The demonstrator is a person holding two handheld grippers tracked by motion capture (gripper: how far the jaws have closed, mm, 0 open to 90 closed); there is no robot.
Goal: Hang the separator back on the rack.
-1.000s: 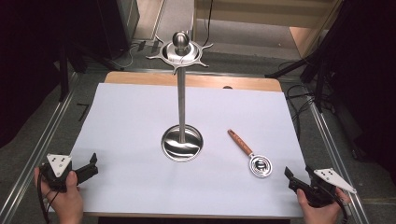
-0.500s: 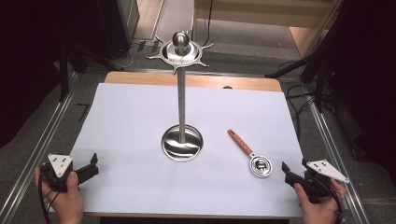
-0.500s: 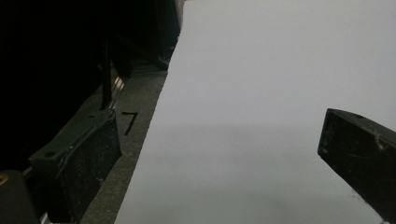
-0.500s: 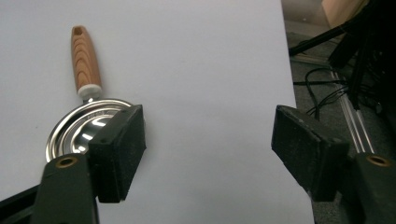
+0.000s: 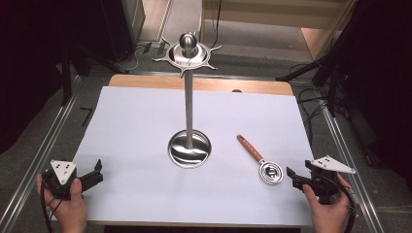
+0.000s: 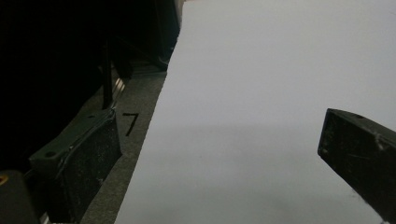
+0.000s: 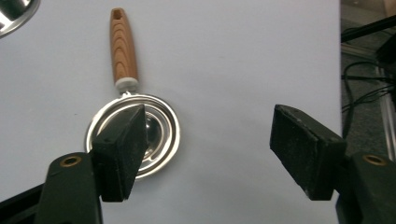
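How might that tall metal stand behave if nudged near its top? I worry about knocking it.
The stand looks top-heavy: a thin pole carries a spiked crown high above a small round base, so it may tip. Its polished metal likely slips on the white sheet.

Stand: tall metal utensil stand [image 5: 189, 116], upright at mid-table, round base on the white sheet [image 5: 136, 126].
Ladle: small metal ladle [image 5: 260, 158], wooden handle, flat right of the base.
Left gripper [image 5: 97, 171]: near-left edge, jaws apart.
Right gripper [image 5: 290, 177]: just beside the bowl, jaws apart.
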